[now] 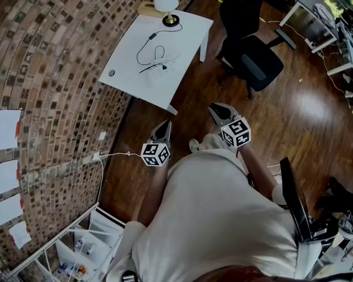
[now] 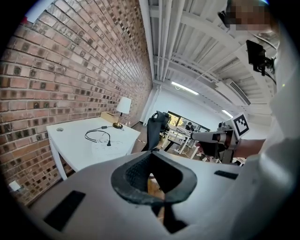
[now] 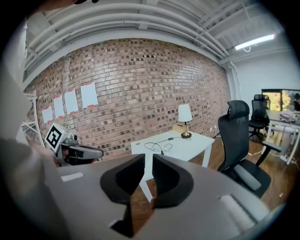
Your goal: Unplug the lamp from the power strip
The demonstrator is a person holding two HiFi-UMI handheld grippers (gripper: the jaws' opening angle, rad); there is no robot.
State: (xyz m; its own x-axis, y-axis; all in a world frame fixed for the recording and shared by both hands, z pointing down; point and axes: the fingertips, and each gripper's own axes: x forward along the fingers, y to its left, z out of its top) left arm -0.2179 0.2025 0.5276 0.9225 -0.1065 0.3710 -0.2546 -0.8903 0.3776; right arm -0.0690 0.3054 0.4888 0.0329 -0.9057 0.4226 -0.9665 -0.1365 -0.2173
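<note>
White table [image 1: 131,58] (lamp [image 1: 167,10] atop) ahead: left fingers [image 2: 129,175] together, right fingers [image 3: 170,181] ajar, both empty.

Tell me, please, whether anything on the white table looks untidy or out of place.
Only the black cord: it sprawls in loose loops across the middle of the table instead of lying straight. The lamp stands upright at the far corner, and nothing looks spilled or damaged.
</note>
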